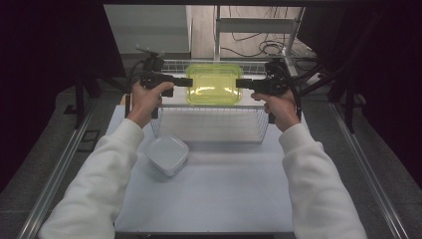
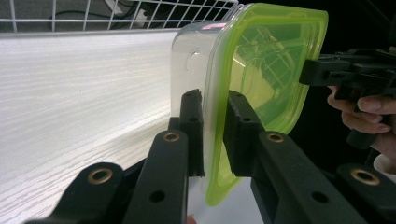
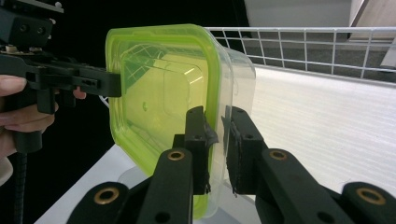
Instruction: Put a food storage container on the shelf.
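A clear plastic container with a yellow-green lid (image 1: 214, 83) hangs level over the far part of a wire basket (image 1: 209, 130). My left gripper (image 1: 188, 81) is shut on the container's left rim and my right gripper (image 1: 240, 83) is shut on its right rim. In the left gripper view the jaws (image 2: 215, 100) pinch the lid's edge, the container (image 2: 266, 65) stands on edge, and the other gripper (image 2: 312, 72) bites the far side. In the right gripper view the jaws (image 3: 215, 114) clamp the rim of the container (image 3: 159, 88), with the left gripper (image 3: 116, 84) on the opposite edge.
A white square lidded box (image 1: 167, 154) lies on the pale table (image 1: 214, 199) in front of the basket's left corner. The basket's wire wall (image 2: 116, 14) (image 3: 303, 46) rises behind the container. Metal rails and dark floor flank the table.
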The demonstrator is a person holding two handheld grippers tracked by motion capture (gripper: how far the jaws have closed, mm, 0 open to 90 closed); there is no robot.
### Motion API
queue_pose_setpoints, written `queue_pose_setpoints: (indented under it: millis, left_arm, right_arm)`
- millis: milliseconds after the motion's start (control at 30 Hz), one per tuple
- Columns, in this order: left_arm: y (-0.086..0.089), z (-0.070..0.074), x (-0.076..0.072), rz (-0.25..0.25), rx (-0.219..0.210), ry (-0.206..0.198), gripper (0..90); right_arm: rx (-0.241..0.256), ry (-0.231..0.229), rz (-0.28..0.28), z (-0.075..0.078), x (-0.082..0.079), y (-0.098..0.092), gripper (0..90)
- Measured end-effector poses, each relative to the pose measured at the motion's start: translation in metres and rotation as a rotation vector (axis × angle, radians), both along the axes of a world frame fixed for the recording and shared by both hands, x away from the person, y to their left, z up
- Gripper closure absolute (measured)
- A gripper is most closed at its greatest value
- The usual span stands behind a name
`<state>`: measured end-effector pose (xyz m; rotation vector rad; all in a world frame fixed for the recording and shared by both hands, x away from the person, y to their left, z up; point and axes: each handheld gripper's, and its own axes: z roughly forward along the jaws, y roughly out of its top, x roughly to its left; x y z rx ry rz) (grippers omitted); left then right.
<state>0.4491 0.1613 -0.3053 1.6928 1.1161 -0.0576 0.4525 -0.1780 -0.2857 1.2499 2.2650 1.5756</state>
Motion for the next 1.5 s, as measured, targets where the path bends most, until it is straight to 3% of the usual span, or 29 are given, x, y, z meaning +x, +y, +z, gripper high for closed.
queue_pose_setpoints:
  millis: [267,500,800,933,967,1067,1100,1267,1500]
  left_arm:
    - [-0.002,-0.002,0.012,0.014,-0.015,0.038,79.0]
    - [-0.003,-0.013,0.025,0.014,-0.016,0.091,79.1]
    - [-0.001,-0.016,0.043,0.035,-0.08,0.171,77.7]
    - [0.003,-0.022,0.052,0.043,-0.137,0.218,77.4]
    - [0.005,-0.026,0.057,0.041,-0.172,0.237,76.9]
    - [0.005,-0.029,0.059,0.05,-0.183,0.244,76.7]
    - [0.005,-0.031,0.061,0.053,-0.19,0.246,76.4]
    - [0.005,-0.038,0.065,0.064,-0.216,0.255,75.2]
    - [0.005,-0.041,0.064,0.075,-0.239,0.244,74.2]
  right_arm:
    - [0.022,0.033,-0.012,-0.002,0.009,-0.002,79.1]
    - [0.031,0.1,-0.03,-0.01,0.022,-0.002,79.1]
    - [0.073,0.199,-0.049,-0.02,0.042,-0.006,77.4]
    - [0.111,0.237,-0.07,-0.024,0.05,-0.006,76.2]
    - [0.105,0.252,-0.083,-0.024,0.052,-0.004,75.2]
    - [0.104,0.278,-0.103,-0.026,0.053,-0.003,74.2]
    - [0.125,0.306,-0.124,-0.028,0.055,-0.002,73.2]
    - [0.165,0.349,-0.152,-0.035,0.059,-0.003,71.3]
    - [0.195,0.352,-0.184,-0.038,0.059,-0.003,71.0]
